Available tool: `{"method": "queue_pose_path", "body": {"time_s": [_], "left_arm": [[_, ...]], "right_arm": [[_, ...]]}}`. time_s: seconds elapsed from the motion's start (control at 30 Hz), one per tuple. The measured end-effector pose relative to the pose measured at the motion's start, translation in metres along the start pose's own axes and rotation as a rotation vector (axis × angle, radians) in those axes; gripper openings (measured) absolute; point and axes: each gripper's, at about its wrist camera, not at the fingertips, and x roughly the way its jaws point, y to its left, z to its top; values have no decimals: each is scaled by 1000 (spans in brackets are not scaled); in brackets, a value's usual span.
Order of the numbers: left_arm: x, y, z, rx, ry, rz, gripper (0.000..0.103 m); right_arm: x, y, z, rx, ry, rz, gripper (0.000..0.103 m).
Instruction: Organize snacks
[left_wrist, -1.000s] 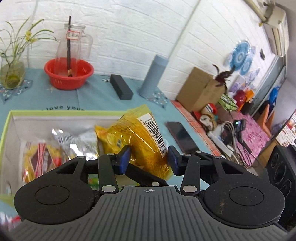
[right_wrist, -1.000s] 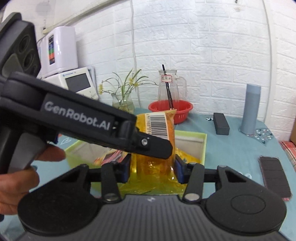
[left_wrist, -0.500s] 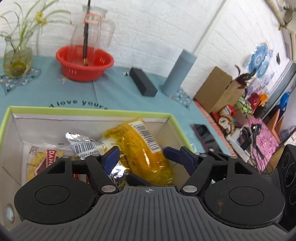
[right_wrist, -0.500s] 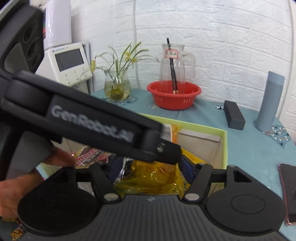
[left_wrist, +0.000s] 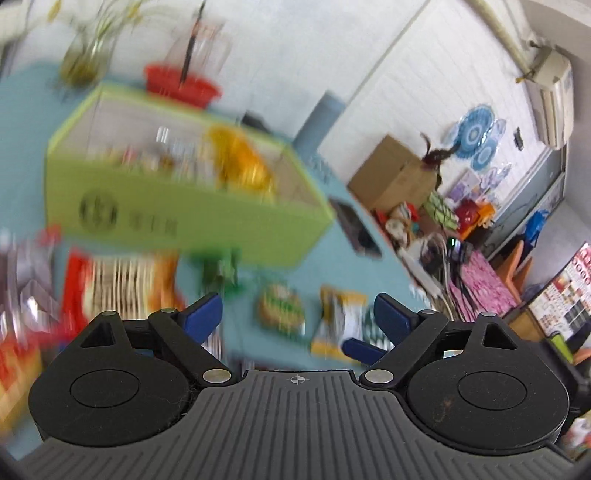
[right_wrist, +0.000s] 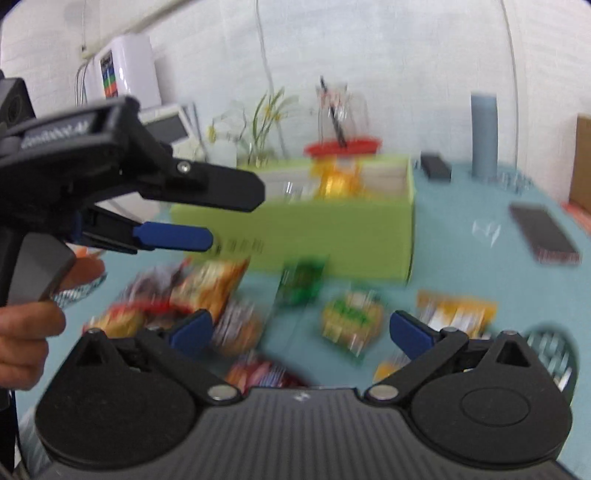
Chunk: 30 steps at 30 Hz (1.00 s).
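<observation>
Left gripper held above the table, jaws spread wide, nothing between the blue pads. Right gripper likewise wide open and empty, level with the tabletop and facing the box. Seen from the right wrist, left gripper crosses the upper left of that view, gripped by a hand at the left edge. Both views motion-blurred; small print unreadable. Green box ahead of both grippers, slightly left of the left one, open top, yellow snack bag inside with other packets beside it. Loose snack packets on the table between grippers and box: red-and-orange packet ahead-left, small green packet touching or just beside the box front, round green-yellow packet near centre, yellow-white packet ahead-right. Red bowl and grey cylinder beyond the box; dark phone far right.
</observation>
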Motion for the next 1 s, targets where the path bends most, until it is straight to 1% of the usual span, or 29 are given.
{"method": "queue_pose_path", "body": {"time_s": [0.07,0.1,0.2,0.23,0.27,0.3,0.37,0.57,0.73,0.77,0.83,0.9,1.0], "left_arm": [[-1,8,-18,-45,44,-20,73],[-2,10,-24,-46,61,-24,71],[0,7,-31,-9,76,9,70],[4,5,-32,9,82,8,69],[7,5,-32,13,96,5,65],[11,5,-32,14,117,-4,60],[18,7,-35,14,166,-36,56],[19,0,-54,42,212,-93,56],[14,-14,-65,79,231,-78,57],[12,-15,-63,88,224,-64,58],[11,-18,-56,112,184,-23,64],[13,-16,-48,111,160,17,64],[22,-11,-44,100,187,23,62]], "right_arm": [[-3,7,-17,11,27,2,101],[-6,10,-22,15,29,7,101],[-5,20,-28,9,31,41,101],[-2,23,-27,4,34,48,101],[0,26,-28,-2,38,52,101],[1,29,-28,-6,44,52,101],[4,32,-30,-12,54,52,101],[-6,36,-37,-58,65,48,101],[-20,38,-44,-85,78,38,101],[-22,38,-42,-88,72,29,101],[-24,35,-38,-91,47,4,101],[-22,31,-33,-83,33,-19,101],[-14,29,-32,-87,40,-32,100]]}}
